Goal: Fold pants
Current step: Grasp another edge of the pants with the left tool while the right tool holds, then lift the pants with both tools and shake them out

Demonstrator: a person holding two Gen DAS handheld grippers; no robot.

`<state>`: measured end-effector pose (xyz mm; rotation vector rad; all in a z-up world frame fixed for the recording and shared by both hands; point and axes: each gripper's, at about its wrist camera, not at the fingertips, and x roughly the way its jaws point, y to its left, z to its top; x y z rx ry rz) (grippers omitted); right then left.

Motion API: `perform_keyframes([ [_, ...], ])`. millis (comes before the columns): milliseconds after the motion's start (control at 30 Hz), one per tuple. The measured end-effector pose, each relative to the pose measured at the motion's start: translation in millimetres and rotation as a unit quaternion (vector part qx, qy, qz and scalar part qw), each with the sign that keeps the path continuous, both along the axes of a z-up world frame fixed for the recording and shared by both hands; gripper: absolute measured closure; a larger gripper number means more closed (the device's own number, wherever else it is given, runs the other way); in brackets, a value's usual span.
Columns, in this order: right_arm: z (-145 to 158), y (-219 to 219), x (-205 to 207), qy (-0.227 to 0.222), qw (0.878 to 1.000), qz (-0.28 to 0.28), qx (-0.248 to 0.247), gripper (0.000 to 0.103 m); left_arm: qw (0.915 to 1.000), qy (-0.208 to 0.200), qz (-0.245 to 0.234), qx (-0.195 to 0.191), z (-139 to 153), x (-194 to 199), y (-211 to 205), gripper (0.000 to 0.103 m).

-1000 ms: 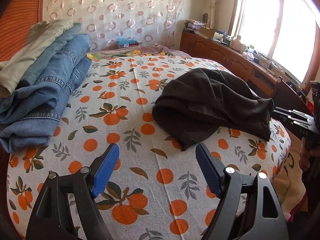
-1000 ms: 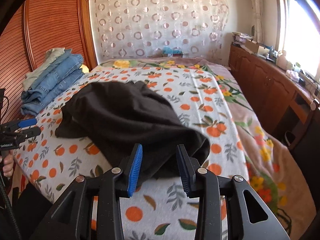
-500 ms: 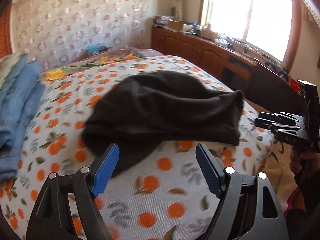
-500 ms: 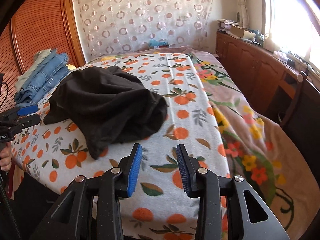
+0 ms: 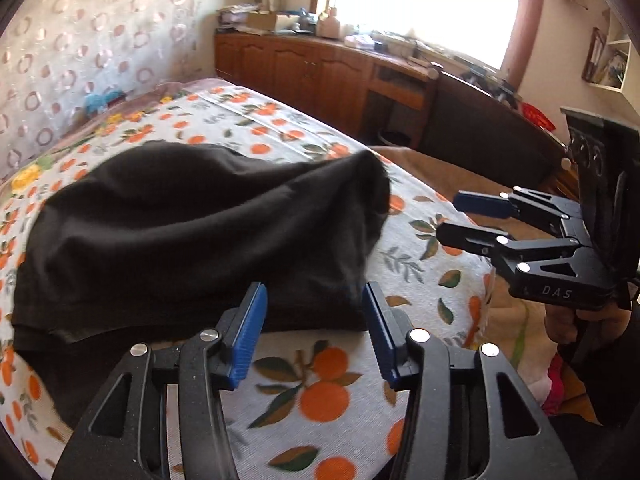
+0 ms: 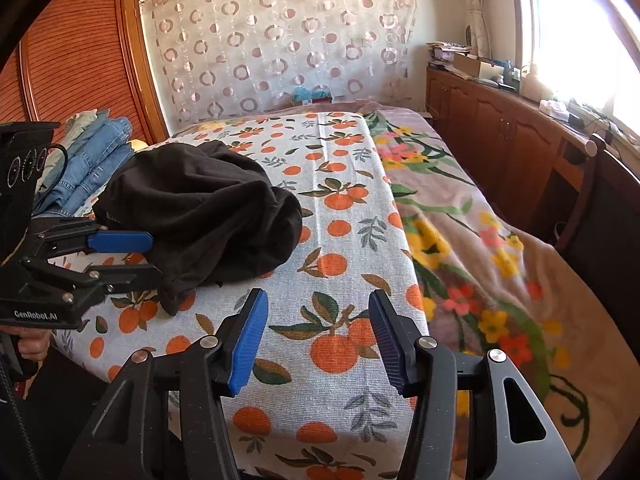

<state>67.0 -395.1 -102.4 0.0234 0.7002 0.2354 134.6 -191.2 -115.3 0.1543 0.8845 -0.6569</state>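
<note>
Left hand-held gripper [image 5: 314,328]: jaws partly apart and closing, the near hem of the black pants [image 5: 192,232] lying just ahead of the blue pads [image 5: 248,336]; cannot tell whether cloth is actually between them, and nothing looks pinched yet. It points down at the garment's front edge, probably to take a corner for spreading. Right hand-held gripper [image 6: 318,340]: jaws partly apart and opening, nothing between them, only the orange-print bedsheet [image 6: 340,216] beneath; it sits off the pants' right end, well placed to take the other side. Pants lie bunched in a rumpled heap on the bed's near-left part, not flattened, so folding proper looks not yet begun. Folded jeans [image 6: 96,160] stacked at the far left by the wardrobe, likely finished pieces kept clear.
</note>
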Motion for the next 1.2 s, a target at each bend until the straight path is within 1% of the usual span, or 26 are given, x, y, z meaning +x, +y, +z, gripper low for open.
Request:
perform_keyframes([
  [200, -2, 1, 1, 0.004, 1.000, -0.001, 0.000, 0.048, 0.9997, 0.016, -0.009, 0.014, -9, 5, -13, 0.052],
  [267, -1, 2, 1, 0.004, 1.000, 0.000, 0.000, 0.048, 0.9996, 0.017, -0.014, 0.017, -10, 5, -16, 0.066],
  [300, -1, 3, 2, 0.005, 1.000, 0.001, -0.001, 0.048, 0.9996, 0.018, -0.017, 0.018, -11, 5, -18, 0.069],
  [367, -2, 4, 3, 0.005, 1.000, 0.001, -0.002, 0.048, 0.9995, 0.010, -0.018, 0.023, -12, 5, -20, 0.084],
  [467, -1, 3, 2, 0.005, 1.000, 0.001, -0.001, 0.048, 0.9996, 0.014, -0.017, 0.017, -12, 8, -15, 0.096],
  [567, -1, 4, 3, 0.004, 1.000, 0.001, -0.004, 0.048, 0.9999, 0.005, -0.010, 0.009, -6, 7, -6, 0.097],
  [700, -1, 8, 5, 0.005, 1.000, 0.004, -0.003, 0.048, 0.9999, -0.010, 0.010, -0.008, 13, 13, 16, 0.097],
  [867, 2, 22, 11, 0.002, 1.000, 0.019, -0.003, 0.048, 0.9974, -0.038, 0.057, -0.020, 43, 26, 62, 0.097],
  [1033, 7, 45, 22, -0.007, 0.999, 0.045, 0.001, 0.048, 0.9909, -0.068, 0.113, -0.027, 73, 40, 116, 0.097],
  [1200, 8, 72, 37, -0.013, 0.997, 0.073, -0.005, 0.048, 0.9822, -0.094, 0.160, -0.030, 92, 52, 161, 0.097],
])
